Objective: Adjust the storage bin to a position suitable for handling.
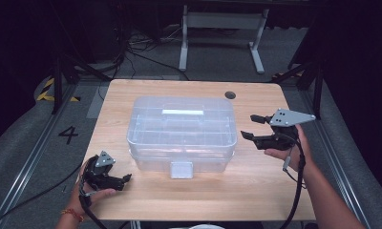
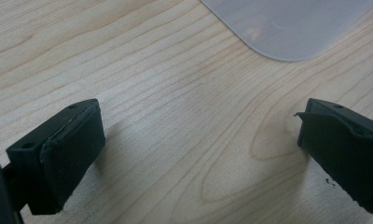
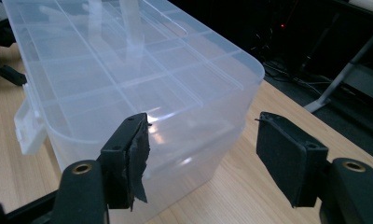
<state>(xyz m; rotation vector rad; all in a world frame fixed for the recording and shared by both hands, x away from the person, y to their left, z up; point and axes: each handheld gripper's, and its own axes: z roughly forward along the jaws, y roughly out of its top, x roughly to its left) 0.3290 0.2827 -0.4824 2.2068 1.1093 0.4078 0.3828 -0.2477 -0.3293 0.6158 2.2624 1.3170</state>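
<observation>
A light wooden rectangular table top (image 1: 256, 191) fills the middle of the high view, with a small round dark hole (image 1: 230, 95) near its upper right corner. Beyond it, at the top centre, stands a white metal frame with two legs (image 1: 222, 33) on the grey floor (image 1: 26, 143). Black cables (image 1: 146, 52) lie at the upper left. A yellow-and-black striped marking (image 1: 47, 90) and a painted black numeral 4 (image 1: 68, 134) sit at the left.
</observation>
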